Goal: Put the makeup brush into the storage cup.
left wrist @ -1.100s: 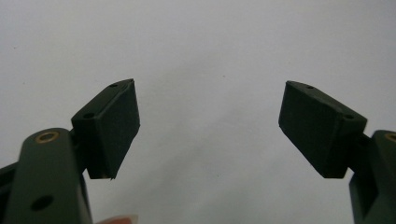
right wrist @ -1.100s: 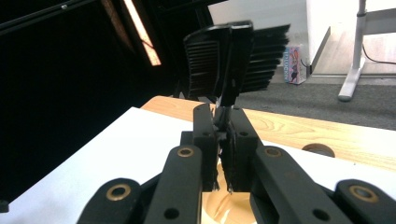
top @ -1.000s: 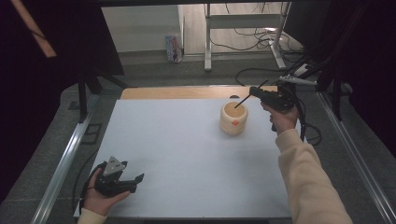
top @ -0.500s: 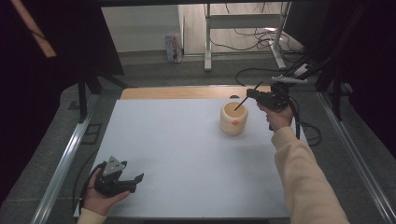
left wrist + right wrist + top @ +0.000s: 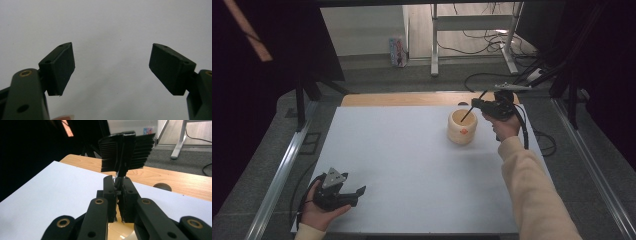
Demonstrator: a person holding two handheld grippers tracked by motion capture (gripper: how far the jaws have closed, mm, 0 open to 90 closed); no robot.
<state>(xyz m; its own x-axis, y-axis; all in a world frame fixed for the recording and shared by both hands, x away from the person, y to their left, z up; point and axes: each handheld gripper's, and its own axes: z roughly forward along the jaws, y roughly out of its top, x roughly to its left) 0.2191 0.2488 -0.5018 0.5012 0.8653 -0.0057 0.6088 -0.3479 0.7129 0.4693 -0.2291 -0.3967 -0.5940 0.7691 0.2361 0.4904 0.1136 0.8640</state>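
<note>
The cup (image 5: 461,127) looks like pale, smooth wood. The comb (image 5: 126,150) is matt black plastic with fine ridged teeth. The table (image 5: 402,165) has a matt white, paper-like sheet over bare light wood at its far edge. Both grippers' fingers (image 5: 58,67) look matt black and rubbery.

A black comb (image 5: 126,151) is clamped by its thin handle between the closed jaws of the right gripper (image 5: 120,195), its toothed head raised beyond the jaw tips. Its lower end is dipped into a cream round holder (image 5: 462,127) set just below that gripper.
</note>
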